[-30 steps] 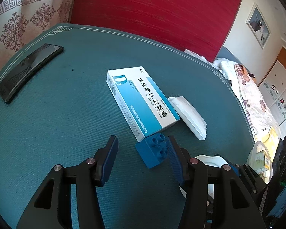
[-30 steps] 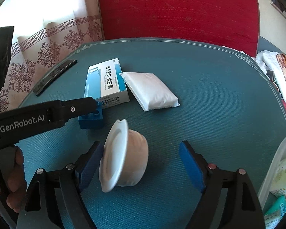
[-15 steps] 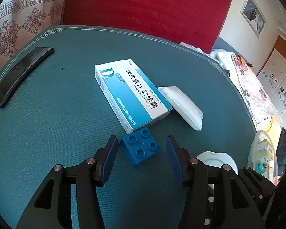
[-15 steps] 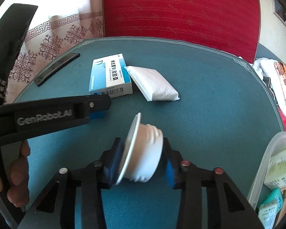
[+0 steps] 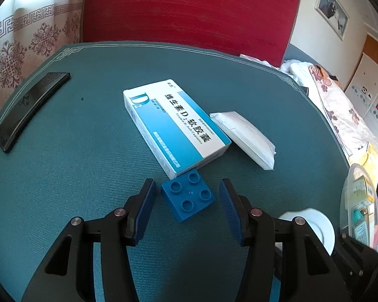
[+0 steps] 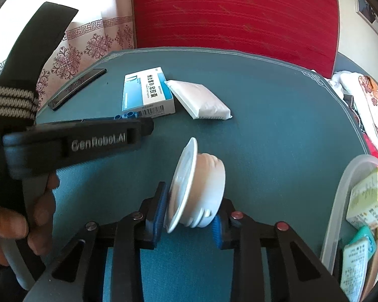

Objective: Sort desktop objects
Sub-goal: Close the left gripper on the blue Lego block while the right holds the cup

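Observation:
A blue four-stud brick [image 5: 189, 196] lies on the teal table, touching the near corner of a blue-and-white medicine box [image 5: 176, 123]. My left gripper [image 5: 186, 183] stands open around the brick, with a gap at each pad. In the right wrist view, a white ribbed tub with a wide rim [image 6: 206, 183] lies on its side between the fingers of my right gripper [image 6: 190, 209]. The jaws are closing and both pads press on the tub. The tub's rim [image 5: 312, 224] also shows at the lower right of the left wrist view.
A white tissue pack [image 5: 244, 136] lies right of the box. A black curved slab [image 5: 30, 108] sits at the table's left edge. A clear plastic bin [image 6: 340, 201] holding small packets stands at the right. A hand [image 6: 2, 226] holds the left gripper's handle.
The blue brick, earlier against the left gripper's right pad, now sits centred between both pads. The right gripper's jaws went from wide apart to pressed on the white tub.

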Action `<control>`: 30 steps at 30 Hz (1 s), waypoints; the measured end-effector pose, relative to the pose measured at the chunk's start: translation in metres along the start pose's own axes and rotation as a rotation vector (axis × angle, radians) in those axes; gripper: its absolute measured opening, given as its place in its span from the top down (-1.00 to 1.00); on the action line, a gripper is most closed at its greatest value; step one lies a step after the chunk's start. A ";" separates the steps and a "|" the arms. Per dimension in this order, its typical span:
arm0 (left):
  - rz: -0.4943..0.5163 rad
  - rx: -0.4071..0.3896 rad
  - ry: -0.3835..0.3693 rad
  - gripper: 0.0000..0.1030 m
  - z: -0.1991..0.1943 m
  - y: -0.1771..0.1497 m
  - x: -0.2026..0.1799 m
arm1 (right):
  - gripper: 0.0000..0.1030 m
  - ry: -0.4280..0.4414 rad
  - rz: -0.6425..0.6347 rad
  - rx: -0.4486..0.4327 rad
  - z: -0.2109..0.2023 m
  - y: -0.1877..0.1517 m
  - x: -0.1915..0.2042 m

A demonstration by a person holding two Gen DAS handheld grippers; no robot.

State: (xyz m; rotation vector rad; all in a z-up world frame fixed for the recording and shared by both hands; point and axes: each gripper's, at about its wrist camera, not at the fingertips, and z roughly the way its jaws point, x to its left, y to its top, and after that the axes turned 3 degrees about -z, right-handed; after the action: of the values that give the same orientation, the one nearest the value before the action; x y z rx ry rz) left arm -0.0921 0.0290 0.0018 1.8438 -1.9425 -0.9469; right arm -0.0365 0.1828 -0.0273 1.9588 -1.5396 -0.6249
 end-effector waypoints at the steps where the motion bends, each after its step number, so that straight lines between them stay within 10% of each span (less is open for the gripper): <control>1: -0.002 -0.003 0.008 -0.08 0.000 0.000 0.000 | 0.33 -0.001 0.002 0.001 -0.001 -0.001 0.000; 30: -0.080 -0.018 0.027 -0.11 -0.009 0.000 0.019 | 0.37 -0.023 -0.005 -0.042 -0.035 -0.017 0.016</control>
State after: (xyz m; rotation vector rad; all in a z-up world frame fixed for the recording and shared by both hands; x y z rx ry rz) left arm -0.0892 0.0081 0.0039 1.9268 -1.8517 -0.9550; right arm 0.0025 0.1750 -0.0132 1.9307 -1.5231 -0.6785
